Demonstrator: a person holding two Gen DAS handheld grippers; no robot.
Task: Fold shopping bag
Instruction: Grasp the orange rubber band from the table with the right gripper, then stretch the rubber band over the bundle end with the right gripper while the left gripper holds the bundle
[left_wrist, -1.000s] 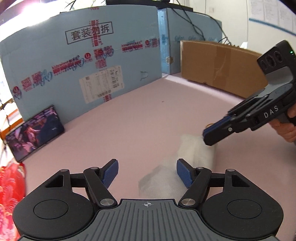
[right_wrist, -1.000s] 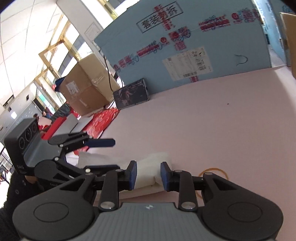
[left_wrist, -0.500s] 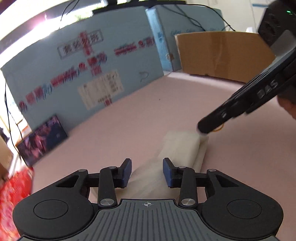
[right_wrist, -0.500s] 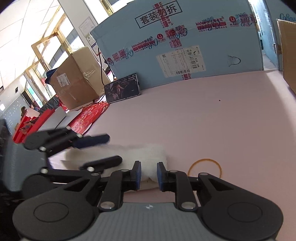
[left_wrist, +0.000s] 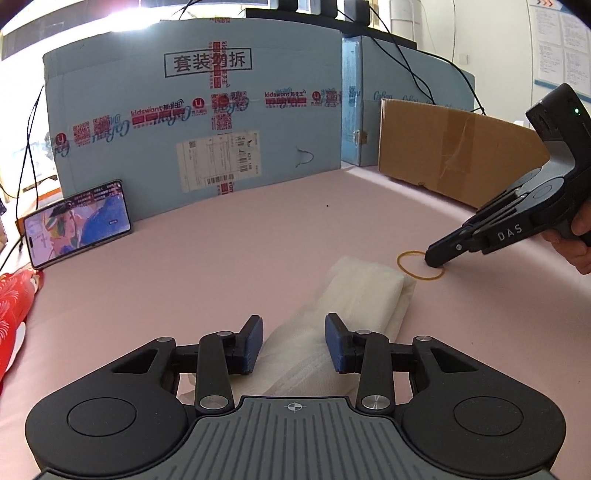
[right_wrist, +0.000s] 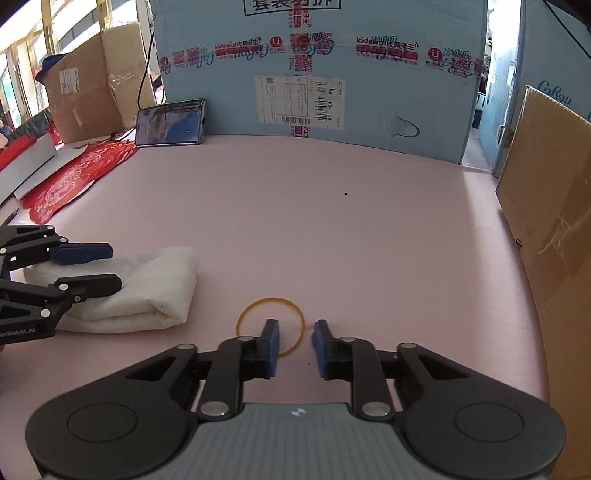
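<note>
The white shopping bag lies folded into a long bundle on the pink table. My left gripper is open, its blue pads either side of the bundle's near end. The bag also shows in the right wrist view, with the left gripper over it. A yellow rubber band lies flat to the right of the bag. My right gripper is open and low over the band's right part, one pad inside the ring. In the left wrist view the right gripper has its tips on the band.
A phone leans against a large blue carton at the back. A brown cardboard box stands at the back right. Red patterned fabric lies at the left edge.
My right gripper let go of the bag's far end, moved right to the rubber band and opened. My left gripper closed in to straddle the bundle's near end.
</note>
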